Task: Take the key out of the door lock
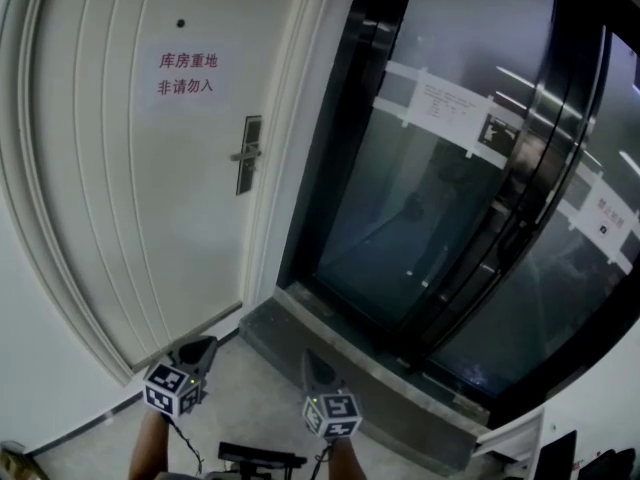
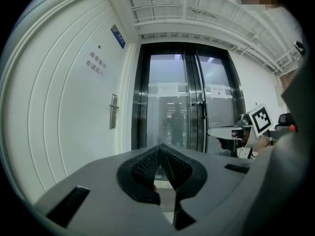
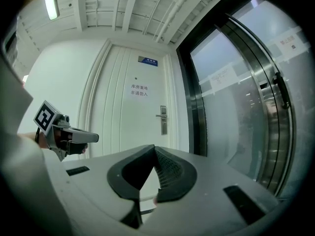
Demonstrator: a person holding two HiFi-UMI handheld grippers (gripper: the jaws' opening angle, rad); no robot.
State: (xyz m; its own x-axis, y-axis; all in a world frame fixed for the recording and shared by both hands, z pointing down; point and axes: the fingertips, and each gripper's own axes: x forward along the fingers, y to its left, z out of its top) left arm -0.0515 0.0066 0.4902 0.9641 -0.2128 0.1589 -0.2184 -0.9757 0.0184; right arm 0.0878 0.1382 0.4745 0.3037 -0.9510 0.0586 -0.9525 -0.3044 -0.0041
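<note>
The key itself is too small to make out. The lock plate (image 1: 248,155) with its lever handle sits on the white door (image 1: 110,228), well ahead of both grippers and higher than them. A red-lettered sign (image 1: 187,73) hangs further up that door, off to the left of the lock. The left gripper (image 1: 196,351) and right gripper (image 1: 318,371) are held low, side by side, each with its jaws pressed together on nothing. Ahead and to the right of the right gripper stand dark glass doors (image 1: 450,198) above a grey stone step (image 1: 300,333).
</note>
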